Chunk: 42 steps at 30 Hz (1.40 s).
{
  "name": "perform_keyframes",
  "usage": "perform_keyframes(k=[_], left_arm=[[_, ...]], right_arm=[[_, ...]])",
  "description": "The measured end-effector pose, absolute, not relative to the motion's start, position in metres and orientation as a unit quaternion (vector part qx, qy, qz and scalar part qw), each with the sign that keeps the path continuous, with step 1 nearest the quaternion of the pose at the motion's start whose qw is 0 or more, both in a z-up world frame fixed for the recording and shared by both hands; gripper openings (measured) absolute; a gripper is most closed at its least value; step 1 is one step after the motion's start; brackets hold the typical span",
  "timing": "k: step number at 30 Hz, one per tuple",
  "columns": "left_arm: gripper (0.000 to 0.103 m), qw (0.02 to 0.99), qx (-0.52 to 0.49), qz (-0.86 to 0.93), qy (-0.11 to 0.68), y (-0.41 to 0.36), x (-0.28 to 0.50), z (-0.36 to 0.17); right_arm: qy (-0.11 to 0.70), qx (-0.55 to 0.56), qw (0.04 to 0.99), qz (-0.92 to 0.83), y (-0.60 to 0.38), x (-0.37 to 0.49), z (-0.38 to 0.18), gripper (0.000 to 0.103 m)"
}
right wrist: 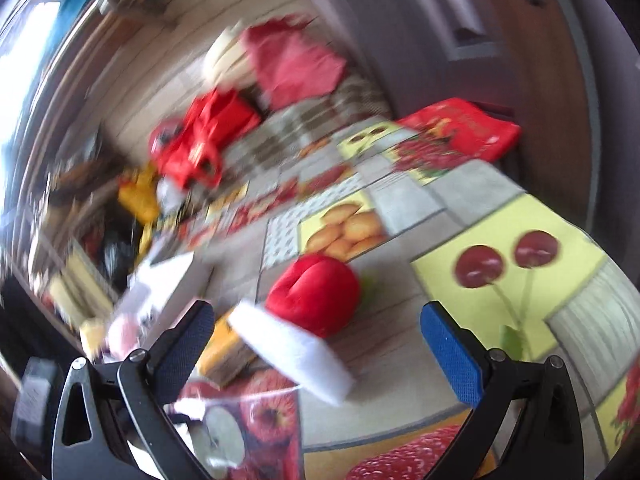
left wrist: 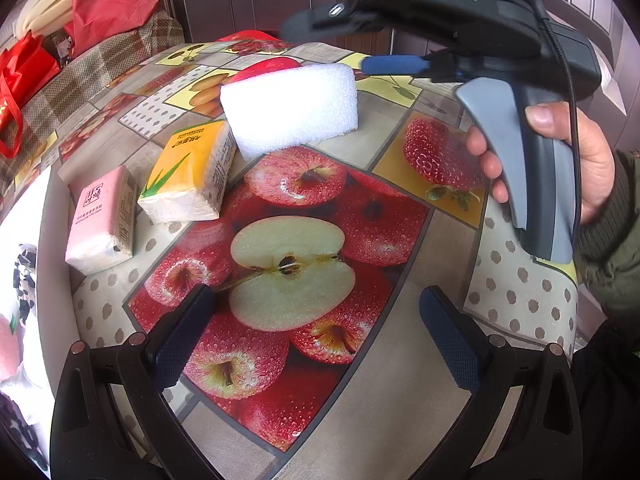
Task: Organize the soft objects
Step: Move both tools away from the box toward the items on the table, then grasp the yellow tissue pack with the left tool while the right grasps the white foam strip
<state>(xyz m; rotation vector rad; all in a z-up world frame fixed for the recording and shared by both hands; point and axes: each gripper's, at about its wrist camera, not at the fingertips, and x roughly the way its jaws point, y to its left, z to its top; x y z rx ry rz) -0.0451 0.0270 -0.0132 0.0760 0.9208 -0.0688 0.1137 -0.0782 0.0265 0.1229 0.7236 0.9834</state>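
Note:
A white foam sponge block (left wrist: pixel 290 108) leans on a yellow tissue pack (left wrist: pixel 190 172); a pink tissue pack (left wrist: pixel 102 220) lies to its left. A red plush toy (left wrist: pixel 268 67) peeks out behind the sponge. My left gripper (left wrist: pixel 318 334) is open and empty over the apple print, well short of them. My right gripper (left wrist: pixel 348 38) hangs open above and right of the sponge, held by a hand (left wrist: pixel 576 160). In the blurred right wrist view the right gripper (right wrist: pixel 318 336) is open above the sponge (right wrist: pixel 292 350), with the red plush (right wrist: pixel 316 294) and yellow pack (right wrist: pixel 226 350) beyond.
The table wears a fruit-print cloth (left wrist: pixel 400 380). A checked sofa (left wrist: pixel 80 80) with red bags (left wrist: pixel 108 0) stands at the far left. A white tray edge (left wrist: pixel 24 220) with plush items lies at the left. A red packet (right wrist: pixel 464 128) lies at the table's far end.

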Motion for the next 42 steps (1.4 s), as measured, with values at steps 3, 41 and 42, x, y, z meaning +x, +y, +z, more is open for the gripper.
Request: perform_keyframes(k=[3,41,42], left_arm=[[0.102,0.895,0.037,-0.033,0.444,0.027,-0.046,-0.013],[0.102,0.896,-0.034,0.100,0.432,0.088,0.050,0.006],[0.102,0.894,-0.043,0.100,0.434,0.092,0.052,0.003]], right_arm=[[0.340,0.001,0.812,0.475,-0.059,0.109,0.025,0.103],[0.339,0.024,0.810,0.479,-0.087,0.109,0.027,0.020],[0.337,0.022,0.810,0.480,-0.086,0.108,0.028,0.020]])
